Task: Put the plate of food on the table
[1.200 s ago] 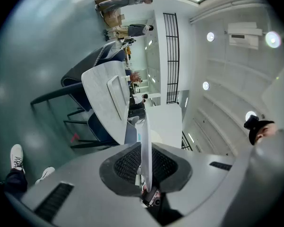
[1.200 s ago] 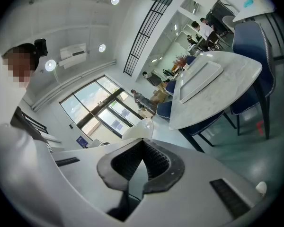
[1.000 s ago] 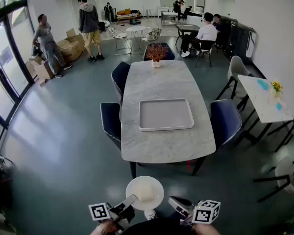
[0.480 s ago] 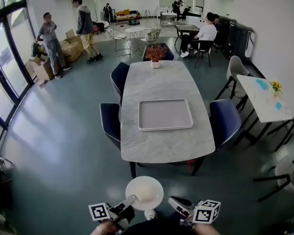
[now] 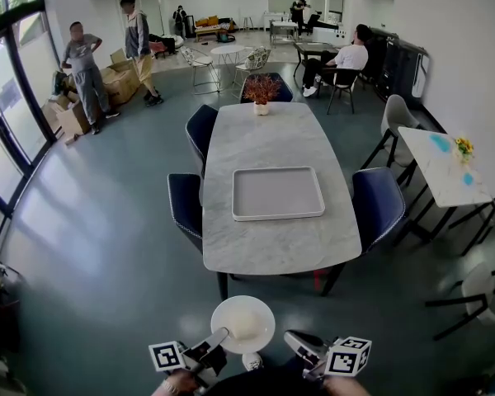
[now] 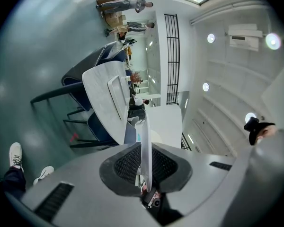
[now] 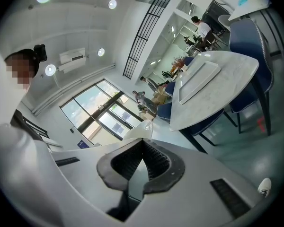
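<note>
Daylight is coming through tall windows [image 5: 4, 97] at the left and shining on the grey-green floor [image 5: 107, 221]. Blue chairs [image 5: 378, 205] are standing along both long edges of the marble table [image 5: 272, 139], a white wall [image 5: 454, 40] is running down the right, and ceiling lamps [image 6: 211, 38] are glowing

Left gripper [image 5: 222, 335] seemingly grips plate [image 5: 243, 320] rim; table [image 5: 272, 246] ahead.

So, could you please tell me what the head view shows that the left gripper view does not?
Only the head view shows the plate as a full round disc with pale food on it, and the right claw beside it. Only the left gripper view shows the plate's edge pinched in the left claw, plus an air conditioner high up. Both show the marble table and its tray.
</note>
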Motion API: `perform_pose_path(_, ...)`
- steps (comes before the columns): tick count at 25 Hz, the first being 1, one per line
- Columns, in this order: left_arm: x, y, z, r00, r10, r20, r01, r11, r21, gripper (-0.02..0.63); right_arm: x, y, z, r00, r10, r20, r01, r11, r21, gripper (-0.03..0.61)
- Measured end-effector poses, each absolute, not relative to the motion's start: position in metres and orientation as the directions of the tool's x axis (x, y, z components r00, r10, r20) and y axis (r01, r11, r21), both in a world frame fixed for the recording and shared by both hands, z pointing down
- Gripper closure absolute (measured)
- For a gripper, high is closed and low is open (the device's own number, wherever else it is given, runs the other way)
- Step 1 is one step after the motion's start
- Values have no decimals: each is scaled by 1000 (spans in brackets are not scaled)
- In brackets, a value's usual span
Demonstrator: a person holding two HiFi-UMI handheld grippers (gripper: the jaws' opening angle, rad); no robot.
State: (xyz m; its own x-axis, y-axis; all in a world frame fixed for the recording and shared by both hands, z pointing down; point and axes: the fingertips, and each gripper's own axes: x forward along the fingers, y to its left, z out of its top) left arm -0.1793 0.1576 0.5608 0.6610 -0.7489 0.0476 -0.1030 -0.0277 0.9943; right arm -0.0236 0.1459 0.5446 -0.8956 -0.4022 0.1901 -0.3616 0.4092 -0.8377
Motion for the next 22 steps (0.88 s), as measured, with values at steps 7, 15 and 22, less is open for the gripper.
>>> perform_pose_path(7, -180, 158, 558, 655, -754, 43, -91, -22, 996, 572, -26, 147, 544, -905, -400, 145, -317, 408, -856, 568)
perform_pose_path(15, -184, 156, 561, 648, -760, 43, -90, -21, 996, 572, -28, 144, 546, -906, -396, 149, -318, 408, -856, 568)
perform_pose_path(22, -188, 159, 562, 646, -762, 42, -87, -18, 996, 572, -32, 146, 547, -908, -391, 152, -317, 403, -858, 568)
